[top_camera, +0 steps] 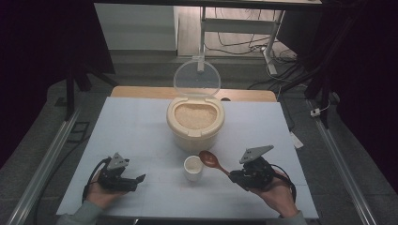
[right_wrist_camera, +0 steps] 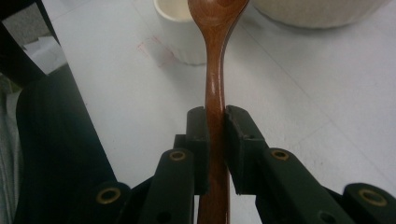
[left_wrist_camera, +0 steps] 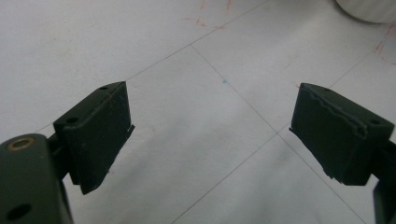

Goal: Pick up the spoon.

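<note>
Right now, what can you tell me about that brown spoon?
The wooden spoon looks like reddish-brown, glossy polished wood, with a slim handle that widens into a rounded bowl. The right tongs are shut on its handle, pads pressing from both sides. In the high view it is held off the table, its bowl reaching toward the space between the small white cup and the open rice container. The bowl looks empty, with no rice on it, and it touches nothing besides the tongs.
</note>
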The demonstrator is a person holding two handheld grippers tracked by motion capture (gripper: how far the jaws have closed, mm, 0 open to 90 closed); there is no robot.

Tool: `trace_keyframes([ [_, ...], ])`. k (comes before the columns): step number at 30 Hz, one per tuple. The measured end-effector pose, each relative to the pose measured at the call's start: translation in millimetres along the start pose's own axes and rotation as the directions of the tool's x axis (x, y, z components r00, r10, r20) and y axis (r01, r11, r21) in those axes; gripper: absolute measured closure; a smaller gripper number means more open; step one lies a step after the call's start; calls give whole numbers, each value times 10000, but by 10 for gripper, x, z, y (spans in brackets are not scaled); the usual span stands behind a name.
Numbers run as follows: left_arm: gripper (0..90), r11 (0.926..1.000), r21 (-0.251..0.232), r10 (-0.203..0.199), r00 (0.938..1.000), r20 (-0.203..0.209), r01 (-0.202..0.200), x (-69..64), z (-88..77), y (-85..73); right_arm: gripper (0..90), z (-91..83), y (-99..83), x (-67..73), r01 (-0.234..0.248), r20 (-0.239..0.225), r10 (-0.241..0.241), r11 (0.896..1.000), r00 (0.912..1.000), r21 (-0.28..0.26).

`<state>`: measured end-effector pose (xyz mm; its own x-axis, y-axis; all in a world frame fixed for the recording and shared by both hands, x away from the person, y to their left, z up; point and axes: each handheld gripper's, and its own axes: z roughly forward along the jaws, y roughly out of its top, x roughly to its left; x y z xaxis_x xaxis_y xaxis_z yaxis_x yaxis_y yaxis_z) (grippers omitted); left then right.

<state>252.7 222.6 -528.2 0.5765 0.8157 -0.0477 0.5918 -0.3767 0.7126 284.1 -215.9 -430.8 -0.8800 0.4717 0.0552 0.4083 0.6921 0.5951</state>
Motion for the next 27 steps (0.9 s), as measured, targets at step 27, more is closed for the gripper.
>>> trace_keyframes([
  [27,120,9999,-100,-26,10000,-21,25,4,-11,20,794,369,551,10,1818,-857,-1801,9833,9799,121],
])
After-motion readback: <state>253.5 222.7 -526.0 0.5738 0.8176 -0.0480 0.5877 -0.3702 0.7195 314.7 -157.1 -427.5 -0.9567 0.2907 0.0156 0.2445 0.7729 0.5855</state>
